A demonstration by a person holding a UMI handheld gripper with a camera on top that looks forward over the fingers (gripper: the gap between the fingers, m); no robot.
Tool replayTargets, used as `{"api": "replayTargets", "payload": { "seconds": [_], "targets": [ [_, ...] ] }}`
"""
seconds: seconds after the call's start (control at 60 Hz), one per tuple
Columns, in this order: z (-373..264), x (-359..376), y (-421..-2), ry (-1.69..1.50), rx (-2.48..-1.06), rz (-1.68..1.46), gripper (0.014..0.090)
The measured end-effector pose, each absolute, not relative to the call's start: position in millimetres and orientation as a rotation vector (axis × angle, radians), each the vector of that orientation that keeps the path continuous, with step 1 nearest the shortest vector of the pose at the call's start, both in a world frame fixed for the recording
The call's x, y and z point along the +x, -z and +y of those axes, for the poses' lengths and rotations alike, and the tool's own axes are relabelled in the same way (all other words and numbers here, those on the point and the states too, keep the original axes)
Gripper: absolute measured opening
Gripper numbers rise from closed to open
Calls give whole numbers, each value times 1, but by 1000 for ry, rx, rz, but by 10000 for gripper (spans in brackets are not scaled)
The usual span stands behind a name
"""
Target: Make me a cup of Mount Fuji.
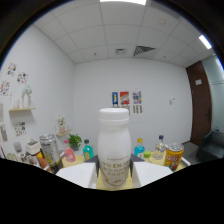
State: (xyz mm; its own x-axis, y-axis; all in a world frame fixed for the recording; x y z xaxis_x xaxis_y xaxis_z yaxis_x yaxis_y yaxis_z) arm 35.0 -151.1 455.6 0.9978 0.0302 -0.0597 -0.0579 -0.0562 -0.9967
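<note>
A white plastic bottle (114, 145) with a white cap and pale lettering on its label stands upright between my fingers, filling the middle of the gripper view. My gripper (115, 174) is shut on it. The left finger (77, 174) and the right finger (154, 172) press against the bottle's lower sides. The bottle's base is hidden below the fingers.
Beyond the fingers runs a row of drinks: a silver can (49, 148), a pink bottle (69, 153), blue bottles (88, 149) (140, 147), a clear bottle (160, 147) and a yellow can (173, 155). A small plant (75, 140) stands behind; a brown door (198, 102) is to the right.
</note>
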Motion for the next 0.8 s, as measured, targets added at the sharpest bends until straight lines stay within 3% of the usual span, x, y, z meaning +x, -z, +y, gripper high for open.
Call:
{"api": "replayTargets", "payload": {
  "seconds": [0.1, 0.167, 0.567, 0.8],
  "targets": [
    [-178, 46, -460, -110, -1582, 31, 482],
    [-192, 60, -441, -96, -1575, 30, 481],
    [-223, 122, -197, -85, -1841, 146, 480],
    [-221, 131, -126, 180, -1963, -168, 479]
  ]
}}
